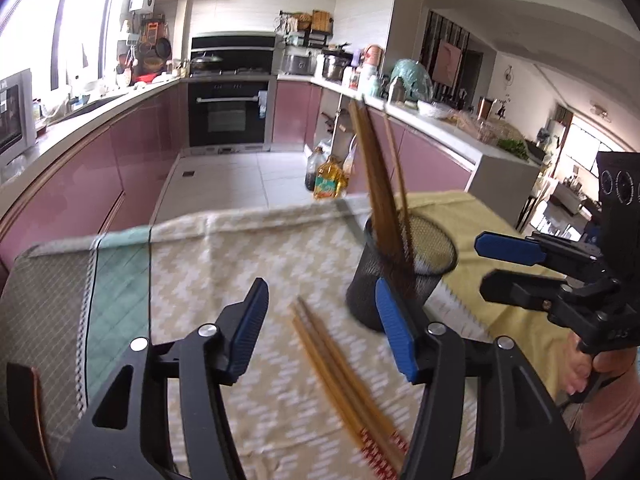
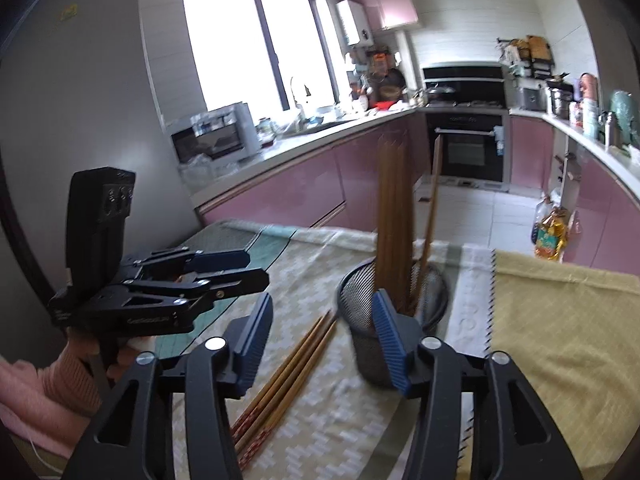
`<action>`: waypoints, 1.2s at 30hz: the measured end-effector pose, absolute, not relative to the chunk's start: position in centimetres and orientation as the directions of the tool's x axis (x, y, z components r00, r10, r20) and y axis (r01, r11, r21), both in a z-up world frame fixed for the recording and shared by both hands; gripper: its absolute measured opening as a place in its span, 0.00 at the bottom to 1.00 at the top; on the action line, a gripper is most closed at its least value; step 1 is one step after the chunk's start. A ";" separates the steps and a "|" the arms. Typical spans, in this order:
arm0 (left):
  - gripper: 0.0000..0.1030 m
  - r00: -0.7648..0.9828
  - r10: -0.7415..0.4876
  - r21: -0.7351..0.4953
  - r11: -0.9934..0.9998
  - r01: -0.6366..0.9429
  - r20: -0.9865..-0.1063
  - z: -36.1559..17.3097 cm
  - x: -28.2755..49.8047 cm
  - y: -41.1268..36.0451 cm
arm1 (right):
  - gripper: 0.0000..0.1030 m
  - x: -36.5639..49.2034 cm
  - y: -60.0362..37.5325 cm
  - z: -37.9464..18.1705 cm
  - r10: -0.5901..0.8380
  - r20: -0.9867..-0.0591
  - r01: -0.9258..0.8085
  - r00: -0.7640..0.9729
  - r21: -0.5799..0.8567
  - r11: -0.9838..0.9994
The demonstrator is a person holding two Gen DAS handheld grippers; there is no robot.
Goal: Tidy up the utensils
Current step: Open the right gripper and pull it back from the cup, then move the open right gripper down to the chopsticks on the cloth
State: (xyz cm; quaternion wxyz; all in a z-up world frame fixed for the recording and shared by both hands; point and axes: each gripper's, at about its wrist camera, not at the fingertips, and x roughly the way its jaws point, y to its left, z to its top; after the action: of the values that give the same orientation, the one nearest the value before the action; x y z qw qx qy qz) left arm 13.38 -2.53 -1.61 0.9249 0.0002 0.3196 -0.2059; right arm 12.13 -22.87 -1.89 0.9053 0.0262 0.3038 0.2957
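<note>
A black mesh holder (image 1: 366, 280) (image 2: 362, 354) stands on the cloth-covered table, with several brown chopsticks (image 1: 376, 184) (image 2: 394, 208) upright in it. More chopsticks (image 1: 340, 372) (image 2: 288, 376) lie loose on the patterned cloth just left of the holder. My left gripper (image 1: 320, 292) (image 2: 256, 266) hovers open above the loose chopsticks, holding nothing. My right gripper (image 2: 322, 300) (image 1: 482, 264) is open too and empty, with its right finger in front of the holder and the loose chopsticks below its gap. Motion blurs both views.
A patterned cloth (image 1: 240, 248) and a yellow cloth (image 2: 560, 340) cover the table. Beyond the far edge are a tiled floor, pink cabinets, an oven (image 1: 228, 116) and oil bottles (image 1: 328, 180) on the floor. A person's hand (image 1: 580, 360) and pink sleeve (image 2: 60, 384) hold the grippers.
</note>
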 end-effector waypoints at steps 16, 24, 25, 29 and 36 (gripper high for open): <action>0.54 0.578 -0.317 -0.134 0.932 0.336 -0.752 -10.0 11.6 -0.9 | 0.52 12.4 -17.9 -10.1 0.463 -0.731 -0.448 0.501 0.239 0.862; 0.54 0.567 -0.324 -0.131 0.926 0.354 -0.757 -10.3 11.6 -1.7 | 0.51 12.2 -16.4 -10.4 0.401 -0.755 -0.452 0.518 0.156 0.878; 0.54 0.566 -0.325 -0.131 0.925 0.356 -0.758 -10.3 11.7 -1.8 | 0.51 12.2 -16.2 -10.5 0.397 -0.756 -0.453 0.520 0.150 0.879; 0.54 0.562 -0.326 -0.128 0.923 0.363 -0.760 -10.2 11.9 -2.1 | 0.50 12.1 -16.4 -10.6 0.388 -0.760 -0.453 0.522 0.138 0.881; 0.54 0.548 -0.314 -0.117 0.924 0.364 -0.775 -10.5 12.7 -2.9 | 0.42 12.0 -17.3 -10.7 0.380 -0.763 -0.439 0.523 0.141 0.887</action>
State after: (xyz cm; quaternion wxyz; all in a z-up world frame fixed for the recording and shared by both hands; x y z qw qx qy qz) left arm 12.75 -2.85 -10.53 0.8794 0.0287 0.4346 -0.1925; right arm 12.01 -17.29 -10.66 0.8720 -0.0343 0.4281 0.2349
